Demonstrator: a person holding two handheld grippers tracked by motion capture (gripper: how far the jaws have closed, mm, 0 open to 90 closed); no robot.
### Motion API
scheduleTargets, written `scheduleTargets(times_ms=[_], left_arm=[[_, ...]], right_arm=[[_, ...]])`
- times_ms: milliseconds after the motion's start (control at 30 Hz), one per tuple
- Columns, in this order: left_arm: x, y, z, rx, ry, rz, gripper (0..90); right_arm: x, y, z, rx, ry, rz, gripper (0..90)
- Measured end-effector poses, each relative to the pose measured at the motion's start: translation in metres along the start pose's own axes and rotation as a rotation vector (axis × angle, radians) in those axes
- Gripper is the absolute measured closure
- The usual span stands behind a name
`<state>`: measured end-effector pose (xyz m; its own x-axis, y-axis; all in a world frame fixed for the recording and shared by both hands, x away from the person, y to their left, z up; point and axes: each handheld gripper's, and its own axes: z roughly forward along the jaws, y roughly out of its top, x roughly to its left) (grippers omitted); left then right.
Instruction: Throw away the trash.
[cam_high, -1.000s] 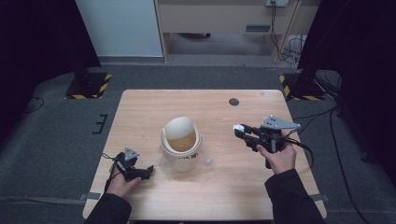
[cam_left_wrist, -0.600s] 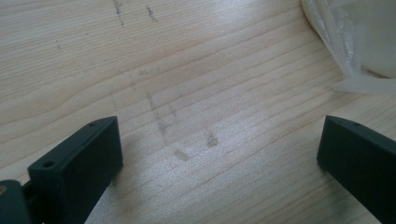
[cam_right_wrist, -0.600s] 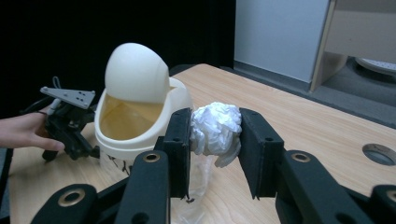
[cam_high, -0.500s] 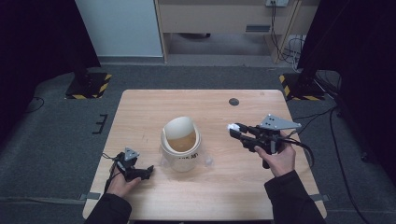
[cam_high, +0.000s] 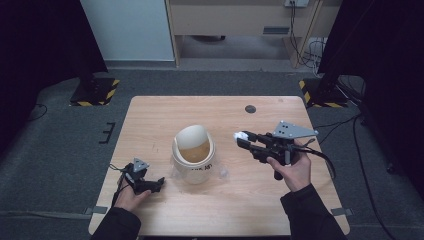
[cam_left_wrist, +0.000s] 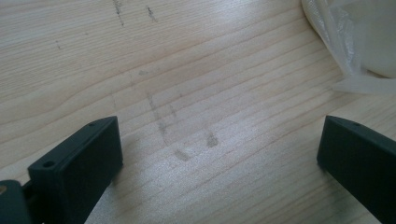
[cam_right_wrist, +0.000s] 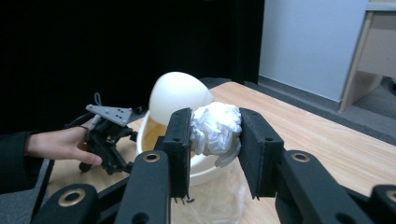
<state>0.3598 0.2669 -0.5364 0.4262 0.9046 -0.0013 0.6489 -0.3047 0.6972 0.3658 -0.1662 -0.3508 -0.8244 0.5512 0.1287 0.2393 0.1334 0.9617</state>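
A small cream bin (cam_high: 193, 156) with a domed swing lid (cam_right_wrist: 178, 97) stands mid-table, lined with a clear plastic bag (cam_right_wrist: 219, 196). My right gripper (cam_high: 241, 140) is raised to the right of the bin and pointed at it, shut on a crumpled white paper ball (cam_right_wrist: 215, 128); the ball (cam_high: 239, 135) shows white at the jaw tips. My left gripper (cam_high: 159, 182) rests low on the table at the front left of the bin, open, with bare wood between its jaws. The edge of the bag (cam_left_wrist: 355, 42) lies just beyond its right jaw.
The wooden table (cam_high: 150, 120) has a dark round hole (cam_high: 250, 109) at its far right. Beyond the table are grey carpet, black stands with yellow-black striped feet (cam_high: 95, 92), and a wooden cabinet (cam_high: 240, 20). Cables (cam_high: 335, 165) trail from the right gripper.
My right gripper has risen and moved left toward the bin with the paper ball in it. The left gripper has stayed in place.
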Motion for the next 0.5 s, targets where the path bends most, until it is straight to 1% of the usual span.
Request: scheduleTargets(times_ms=[100,167,200,267,300,367,400,433,500], left_arm=[[0.000,0.000,0.000,0.000,0.000,0.000,0.0],[0.000,0.000,0.000,0.000,0.000,0.000,0.0],[0.000,0.000,0.000,0.000,0.000,0.000,0.0],[0.000,0.000,0.000,0.000,0.000,0.000,0.0],[0.000,0.000,0.000,0.000,0.000,0.000,0.0],[0.000,0.000,0.000,0.000,0.000,0.000,0.0],[0.000,0.000,0.000,0.000,0.000,0.000,0.0],[0.000,0.000,0.000,0.000,0.000,0.000,0.0],[0.000,0.000,0.000,0.000,0.000,0.000,0.0]], right_arm=[[0.007,0.004,0.007,0.004,0.019,-0.017,66.0],[0.011,0.007,0.011,-0.004,0.038,-0.016,66.0],[0.011,0.007,0.011,-0.004,0.038,-0.016,66.0],[0.017,0.011,0.018,-0.007,0.056,-0.025,65.9],[0.017,0.011,0.018,-0.007,0.056,-0.025,65.9],[0.022,0.014,0.026,0.002,0.072,-0.037,65.9],[0.022,0.014,0.026,0.002,0.072,-0.037,65.9],[0.024,0.016,0.031,0.007,0.078,-0.042,65.9],[0.025,0.017,0.033,0.010,0.080,-0.047,65.9]])
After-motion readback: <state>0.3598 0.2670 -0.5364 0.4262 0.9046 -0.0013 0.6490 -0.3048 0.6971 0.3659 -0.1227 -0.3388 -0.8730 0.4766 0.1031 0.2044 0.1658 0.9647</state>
